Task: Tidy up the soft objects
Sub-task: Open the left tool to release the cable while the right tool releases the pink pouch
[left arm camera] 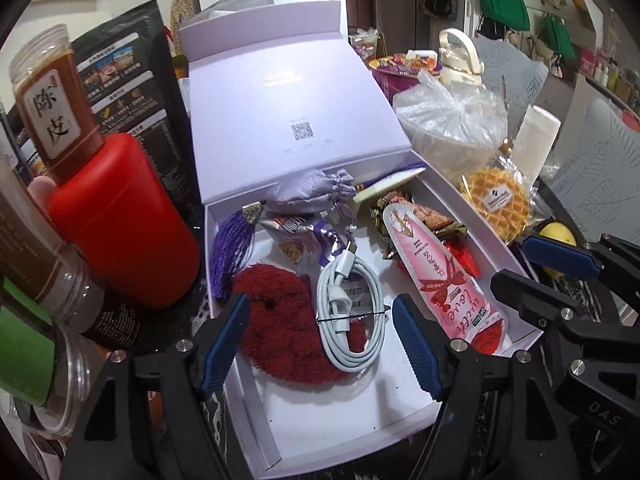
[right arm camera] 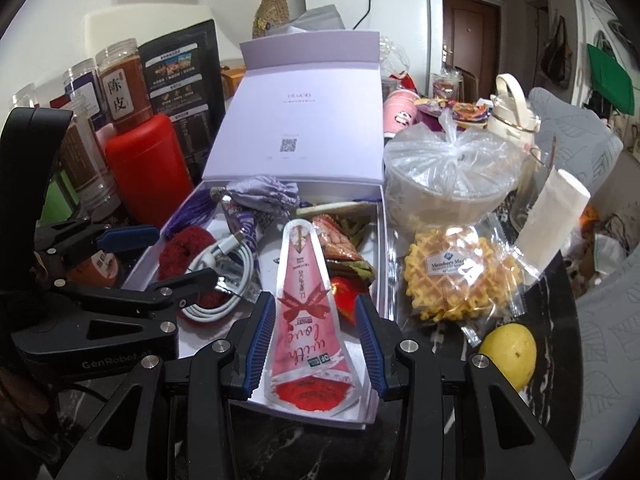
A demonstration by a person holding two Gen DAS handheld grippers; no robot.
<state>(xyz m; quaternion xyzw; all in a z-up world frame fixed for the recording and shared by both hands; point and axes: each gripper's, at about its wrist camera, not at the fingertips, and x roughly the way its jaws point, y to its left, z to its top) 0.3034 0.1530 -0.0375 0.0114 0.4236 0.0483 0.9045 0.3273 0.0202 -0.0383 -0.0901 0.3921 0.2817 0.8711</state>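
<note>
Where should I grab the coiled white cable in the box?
Grip the white cable across its bundled strands near the black tie, coming straight down from above. It lies flat on the red fluffy pad, and the open left tool already straddles it.

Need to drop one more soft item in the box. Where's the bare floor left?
Bare floor in the lavender box lies at its near end, bordered by the red plush, the white cable and the pink pouch. The far end is crowded: silver drawstring bag, purple tassel, snack packets.
</note>
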